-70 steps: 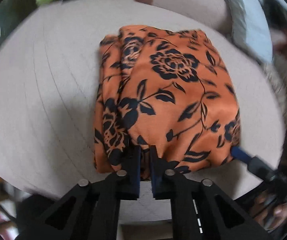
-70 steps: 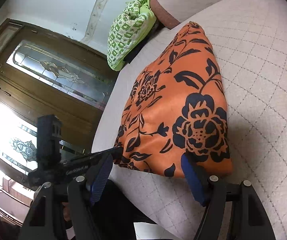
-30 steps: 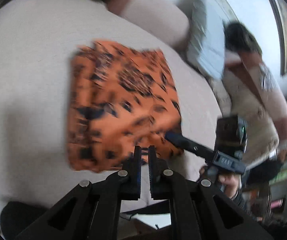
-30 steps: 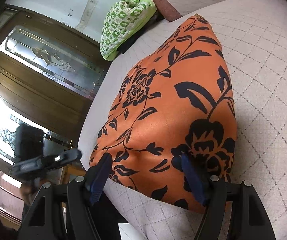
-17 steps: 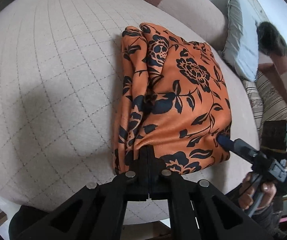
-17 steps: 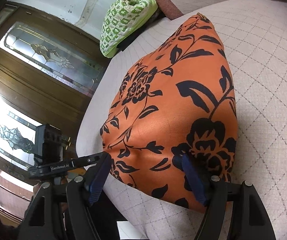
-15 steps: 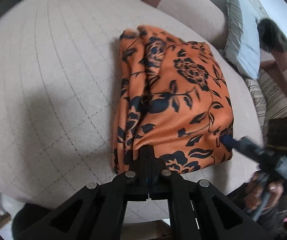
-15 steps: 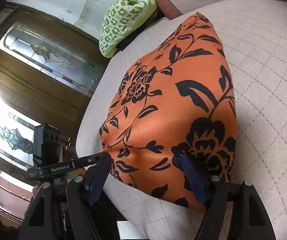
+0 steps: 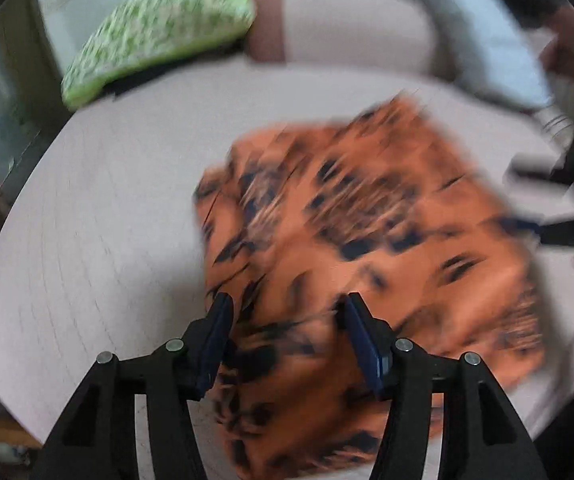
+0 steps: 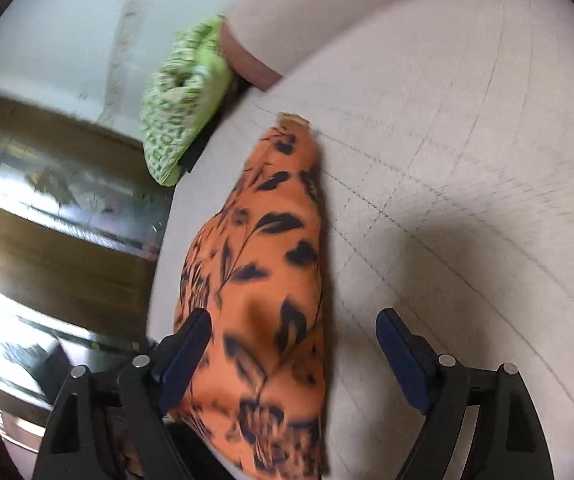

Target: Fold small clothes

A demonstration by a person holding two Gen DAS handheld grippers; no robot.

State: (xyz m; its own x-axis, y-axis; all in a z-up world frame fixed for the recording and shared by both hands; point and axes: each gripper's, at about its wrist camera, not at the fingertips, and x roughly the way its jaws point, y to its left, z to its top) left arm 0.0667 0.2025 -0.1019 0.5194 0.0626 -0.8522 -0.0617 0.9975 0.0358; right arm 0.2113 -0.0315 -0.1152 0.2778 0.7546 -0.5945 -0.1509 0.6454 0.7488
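Cloth: folded orange cloth with black flowers, thin and smooth, lying on pale quilted cushion.
Left tool: jaws just opened, spread over cloth's near edge, gripping nothing.
Right tool: jaws just widened, cloth's corner between them, loose.
Left view only: right tool at far edge, blurred.
Right view only: glazed wooden door.
Both: green patterned pillow.

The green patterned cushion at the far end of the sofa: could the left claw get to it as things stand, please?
Probably yes: the left claw is open, holds nothing, and bare seat leads to the cushion.
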